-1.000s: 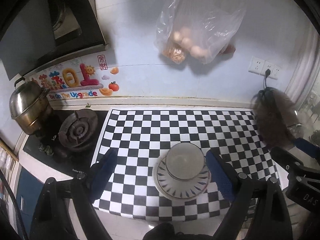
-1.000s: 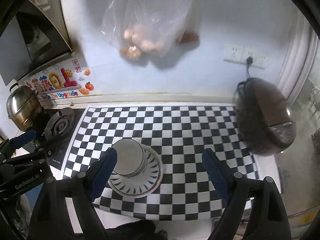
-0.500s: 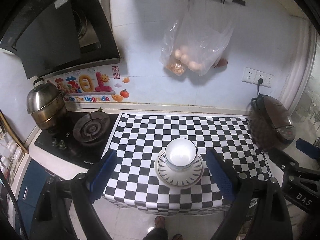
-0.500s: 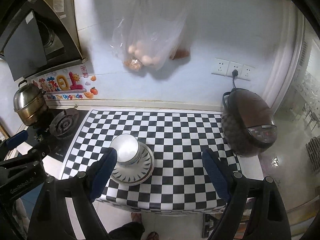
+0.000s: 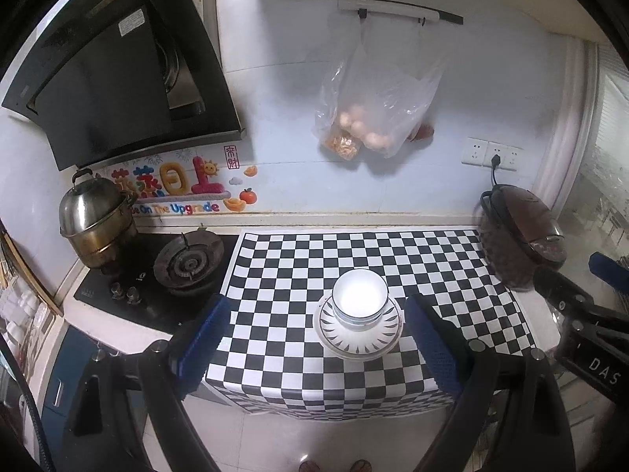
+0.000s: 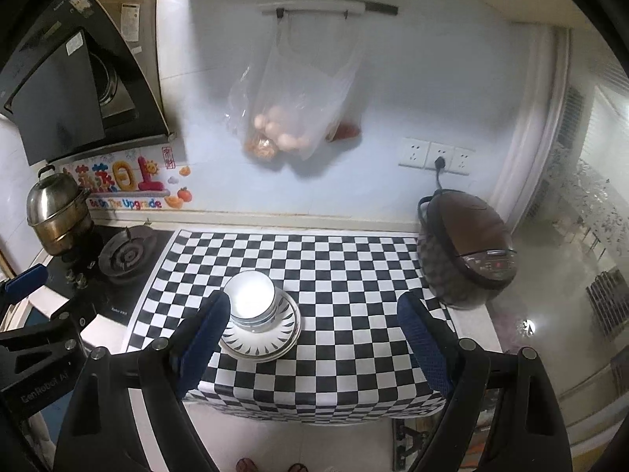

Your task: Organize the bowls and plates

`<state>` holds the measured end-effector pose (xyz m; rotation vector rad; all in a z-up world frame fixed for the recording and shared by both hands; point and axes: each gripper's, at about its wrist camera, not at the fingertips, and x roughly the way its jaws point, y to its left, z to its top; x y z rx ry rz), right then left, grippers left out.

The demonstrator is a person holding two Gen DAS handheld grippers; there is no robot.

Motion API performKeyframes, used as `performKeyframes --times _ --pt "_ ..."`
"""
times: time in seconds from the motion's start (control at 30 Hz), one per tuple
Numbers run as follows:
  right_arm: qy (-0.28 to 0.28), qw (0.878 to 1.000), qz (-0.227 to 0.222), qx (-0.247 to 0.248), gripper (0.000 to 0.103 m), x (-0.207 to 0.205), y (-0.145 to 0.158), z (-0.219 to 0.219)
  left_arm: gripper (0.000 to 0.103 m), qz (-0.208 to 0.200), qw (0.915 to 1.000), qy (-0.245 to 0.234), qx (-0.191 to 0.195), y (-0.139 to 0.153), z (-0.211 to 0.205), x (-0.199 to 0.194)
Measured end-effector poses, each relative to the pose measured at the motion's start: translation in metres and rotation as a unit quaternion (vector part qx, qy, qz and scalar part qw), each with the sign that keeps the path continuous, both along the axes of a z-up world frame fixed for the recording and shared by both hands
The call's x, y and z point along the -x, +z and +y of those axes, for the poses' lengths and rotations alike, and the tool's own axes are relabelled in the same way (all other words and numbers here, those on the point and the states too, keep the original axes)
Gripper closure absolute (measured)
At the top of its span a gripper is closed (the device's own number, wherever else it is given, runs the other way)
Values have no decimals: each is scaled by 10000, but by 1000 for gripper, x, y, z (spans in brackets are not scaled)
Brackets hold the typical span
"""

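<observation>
Both handheld grippers have pulled up and back from the counter since a second ago, so the stacked dishes now look smaller and the floor shows below the counter's edge. Between the wide-apart, blue-padded fingers of the left gripper (image 5: 316, 338), a white ceramic bowl (image 5: 359, 294) sits upright inside a white plate with a dark petal-pattern rim (image 5: 358, 338), both resting on the black-and-white checkered mat (image 5: 354, 251) near its front edge. Nothing is held by either tool. From the right gripper (image 6: 312, 332), whose fingers also stand wide apart and empty, the bowl (image 6: 251, 301) and plate (image 6: 271, 344) appear just beside the left blue pad, apart from it. To the mat's left stands a black gas hob (image 5: 184, 265) with a lidded steel steamer pot (image 5: 92, 220) under a black range hood (image 5: 118, 78). A brown rice cooker (image 6: 468, 247) sits at the counter's right end, plugged into a white wall socket (image 6: 436, 155). A clear plastic bag of eggs (image 5: 369, 118) hangs from a wall rail (image 5: 397, 10).
</observation>
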<state>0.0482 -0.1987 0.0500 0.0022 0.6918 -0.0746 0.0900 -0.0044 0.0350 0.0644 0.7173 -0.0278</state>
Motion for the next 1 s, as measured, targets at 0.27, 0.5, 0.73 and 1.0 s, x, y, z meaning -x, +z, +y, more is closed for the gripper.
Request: performKeyframes --times 0.27,0.5,0.73,1.0 --pt "-112 9999 70 22 14 14 1 10 12 -14 10000 4 45 2 1 7" --pt "-137 9999 51 8 14 20 1 9 12 -73 9999 11 81 5 -3 17" --pt "-212 9997 60 -41 14 28 2 7 12 6 9999 42 119 4 -5 22" --pt "-247 9996 126 -97 14 31 0 5 12 13 9999 70 133 4 -5 25"
